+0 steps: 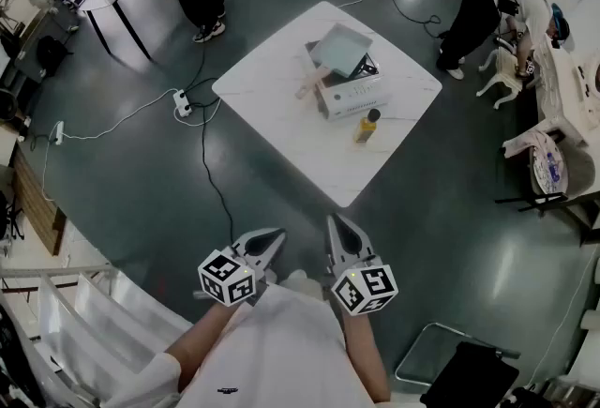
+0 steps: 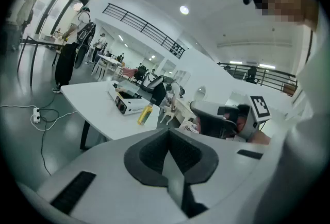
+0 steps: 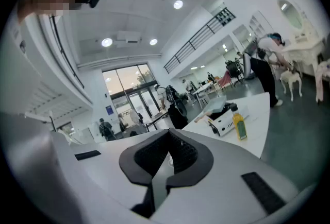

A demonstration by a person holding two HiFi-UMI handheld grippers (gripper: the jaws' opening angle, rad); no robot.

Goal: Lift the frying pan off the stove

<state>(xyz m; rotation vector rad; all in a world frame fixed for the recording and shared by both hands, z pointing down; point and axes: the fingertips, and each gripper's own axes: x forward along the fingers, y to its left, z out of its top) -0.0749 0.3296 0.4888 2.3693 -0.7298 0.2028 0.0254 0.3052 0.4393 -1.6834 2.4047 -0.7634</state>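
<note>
Far off, frying pan (image 1: 342, 50) atop stove (image 1: 356, 97), handle (image 1: 309, 83) angled lower-left, left claw (image 1: 278, 234) and right claw (image 1: 335, 219) pressed together, empty.

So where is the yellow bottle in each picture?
Head view: bottle upper middle, just below the stove.
Left gripper view: left of centre, right of the stove.
Right gripper view: right of centre, right of the stove.
Shared landmark: the white stove beside it.

A yellow bottle (image 1: 367, 126) stands on the white table (image 1: 291, 129).
</note>
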